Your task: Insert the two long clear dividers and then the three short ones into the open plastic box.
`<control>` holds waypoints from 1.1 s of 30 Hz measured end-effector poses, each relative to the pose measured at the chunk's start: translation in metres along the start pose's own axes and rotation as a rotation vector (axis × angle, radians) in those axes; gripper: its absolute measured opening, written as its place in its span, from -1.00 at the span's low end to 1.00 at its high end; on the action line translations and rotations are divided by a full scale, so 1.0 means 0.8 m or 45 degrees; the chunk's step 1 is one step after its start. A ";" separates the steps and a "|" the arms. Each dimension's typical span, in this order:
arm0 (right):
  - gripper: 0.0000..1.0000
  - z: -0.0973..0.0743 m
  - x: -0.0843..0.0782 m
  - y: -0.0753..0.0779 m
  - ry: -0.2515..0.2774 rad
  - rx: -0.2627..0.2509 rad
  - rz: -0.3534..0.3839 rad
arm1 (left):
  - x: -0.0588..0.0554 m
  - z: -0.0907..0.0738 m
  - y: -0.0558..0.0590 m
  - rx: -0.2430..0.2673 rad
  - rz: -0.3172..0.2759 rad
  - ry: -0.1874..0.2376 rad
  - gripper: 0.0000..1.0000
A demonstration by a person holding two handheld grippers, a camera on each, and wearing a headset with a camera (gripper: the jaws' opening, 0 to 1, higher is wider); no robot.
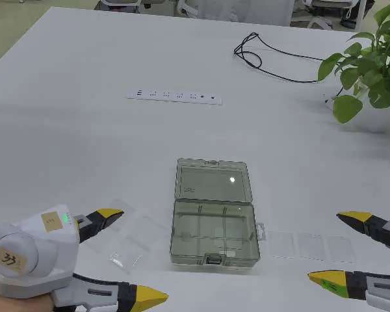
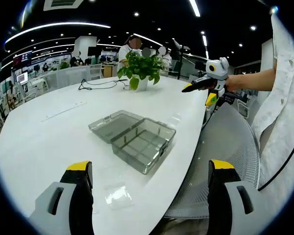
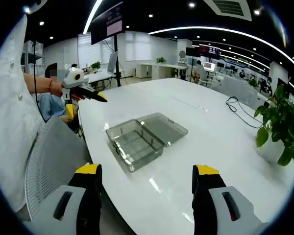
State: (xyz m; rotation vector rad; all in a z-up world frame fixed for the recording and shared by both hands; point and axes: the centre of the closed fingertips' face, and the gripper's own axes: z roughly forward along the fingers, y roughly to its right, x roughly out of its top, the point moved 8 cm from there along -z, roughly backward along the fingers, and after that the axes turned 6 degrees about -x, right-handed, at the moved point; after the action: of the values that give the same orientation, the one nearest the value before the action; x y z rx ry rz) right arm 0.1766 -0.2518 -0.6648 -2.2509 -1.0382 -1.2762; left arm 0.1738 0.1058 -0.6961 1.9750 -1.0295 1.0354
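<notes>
Two tools released, nothing gripped yet.
Your left tool (image 1: 138, 255) and right tool (image 1: 329, 247) both gape empty over the bench (image 1: 84, 143). The open plastic box (image 1: 175, 237) lies between them, with the long clear dividers (image 1: 127, 246) flat just left of it and three short dividers (image 1: 310, 246) in a row to its right. They look thin, light, stiff and slick, so pinch an edge gently; lying flat, they will likely slide.

Open tabletop (image 1: 65, 149) lies around the box (image 1: 175, 234); plant (image 1: 370, 62) and cable (image 1: 242, 53) stand well apart.
</notes>
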 end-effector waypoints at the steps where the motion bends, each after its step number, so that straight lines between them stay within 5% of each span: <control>1: 0.52 0.000 0.000 0.000 0.000 0.000 0.001 | 0.000 0.000 0.000 0.000 -0.001 -0.004 1.00; 33: 0.51 0.005 0.000 -0.001 -0.005 0.017 0.005 | -0.004 0.004 -0.001 -0.022 -0.004 -0.006 0.98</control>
State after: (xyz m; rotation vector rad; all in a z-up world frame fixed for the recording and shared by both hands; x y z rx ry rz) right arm 0.1783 -0.2490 -0.6670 -2.2454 -1.0401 -1.2605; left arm 0.1747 0.1045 -0.7007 1.9655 -1.0341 1.0177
